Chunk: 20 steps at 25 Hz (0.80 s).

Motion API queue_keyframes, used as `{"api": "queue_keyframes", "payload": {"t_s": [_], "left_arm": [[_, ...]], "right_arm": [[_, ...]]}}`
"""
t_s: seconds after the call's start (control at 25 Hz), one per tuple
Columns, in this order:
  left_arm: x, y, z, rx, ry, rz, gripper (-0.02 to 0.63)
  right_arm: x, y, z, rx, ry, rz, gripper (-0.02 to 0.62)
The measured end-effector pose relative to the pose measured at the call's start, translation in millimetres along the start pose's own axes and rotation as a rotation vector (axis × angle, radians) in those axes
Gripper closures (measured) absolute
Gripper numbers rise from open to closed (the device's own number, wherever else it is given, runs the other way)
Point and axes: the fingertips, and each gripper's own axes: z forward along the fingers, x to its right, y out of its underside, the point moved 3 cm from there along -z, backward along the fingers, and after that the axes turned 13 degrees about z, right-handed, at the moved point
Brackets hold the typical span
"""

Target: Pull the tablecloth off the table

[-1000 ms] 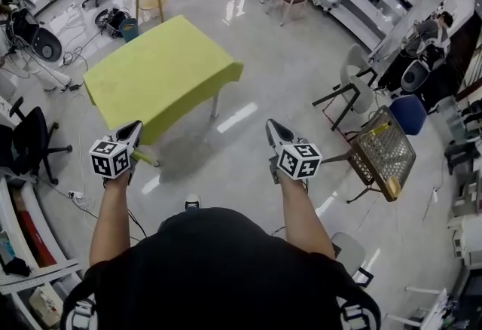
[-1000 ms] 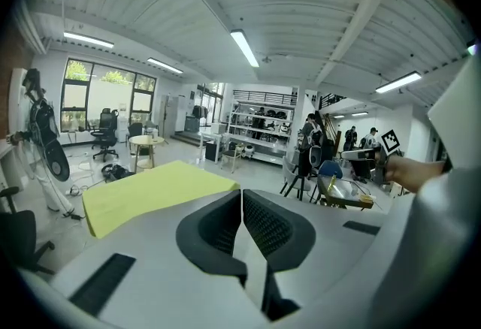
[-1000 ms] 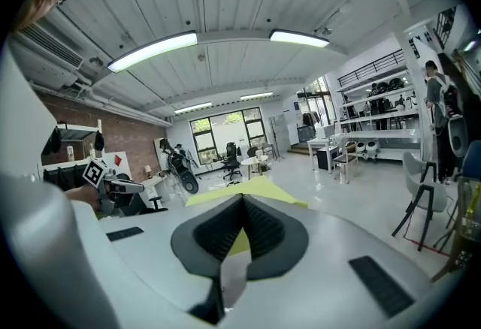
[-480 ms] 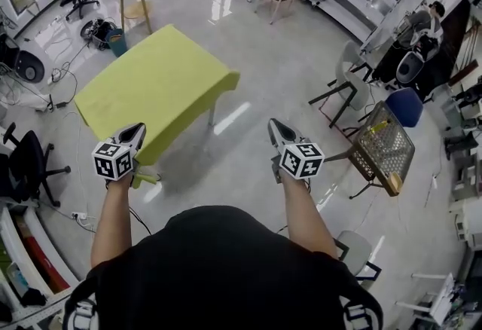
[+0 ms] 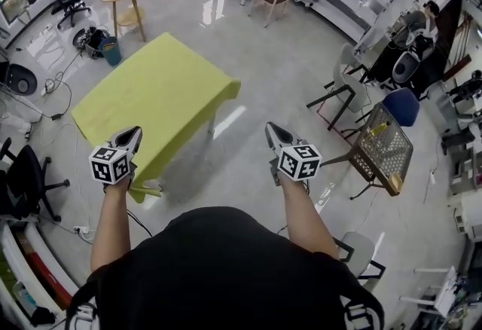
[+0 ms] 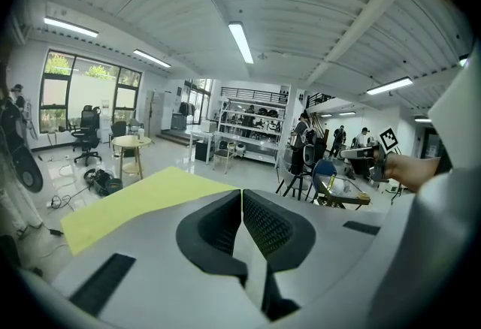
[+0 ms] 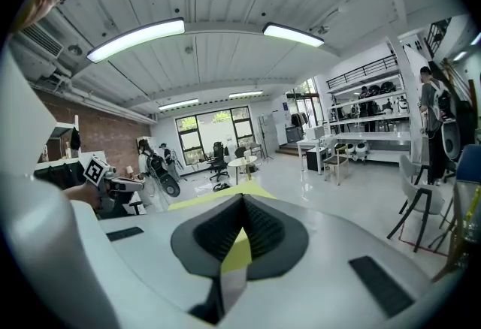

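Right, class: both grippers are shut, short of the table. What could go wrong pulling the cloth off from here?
1. The left gripper and right gripper are shut and empty; unless they open, they may only nudge the tablecloth.
2. The right gripper is well off to the cloth's side; a one-handed pull could bunch it.
3. The office chair close by could snag the cloth.
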Motion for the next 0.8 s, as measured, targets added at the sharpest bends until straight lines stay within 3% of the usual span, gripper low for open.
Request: {"api": "queue_keyframes", "payload": {"t_s": [0.2, 0.52, 0.8], "left_arm": [[-30.2, 6.7, 5.3, 0.01, 0.0, 0.0, 0.581], [-40.2, 14.0, 0.8, 0.021, -0.009, -0.014, 0.581], [-54.8, 15.3, 30.1, 0.002, -0.042, -0.039, 0.581]], "right_arm": [[-8.5, 7.3, 27.5, 0.004, 0.008, 0.006, 0.577], [-14.2, 12.4, 43.0, -0.013, 0.0, 0.002, 0.577], [16.9, -5.2, 83.7, -0.036, -0.01, -0.002, 0.577]]}}
